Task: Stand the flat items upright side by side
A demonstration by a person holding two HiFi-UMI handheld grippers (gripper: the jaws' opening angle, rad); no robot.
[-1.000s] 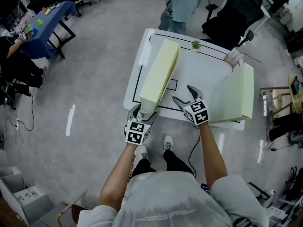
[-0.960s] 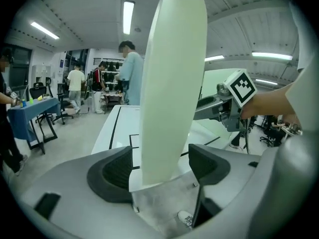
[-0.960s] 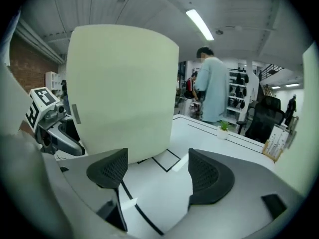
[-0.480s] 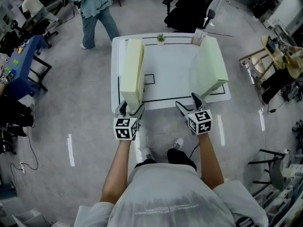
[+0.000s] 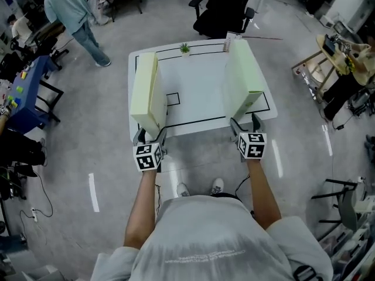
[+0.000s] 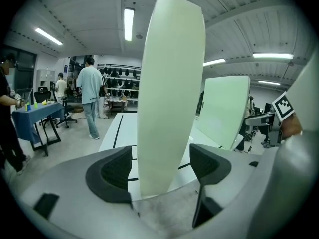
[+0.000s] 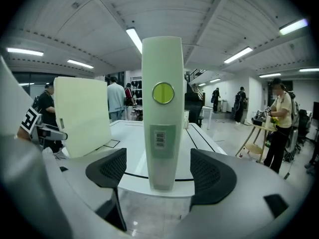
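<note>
Two pale green flat slabs stand on edge on the white table, parallel and well apart. The left slab has its near end between the jaws of my left gripper, which is open; a thin gap shows beside the left pad. The right slab shows a green dot and a barcode label on its end. My right gripper is open around that end, with a gap on both sides. Each gripper view also shows the other slab.
A small potted plant and a small box sit at the table's far edge. A black chair stands behind the table. A person walks at the far left, near a blue table. A wooden stand is at the right.
The left slab went from tilted in my left gripper to upright on the table. The right slab, leaning before, now stands upright. My right gripper moved to that slab's near end.
</note>
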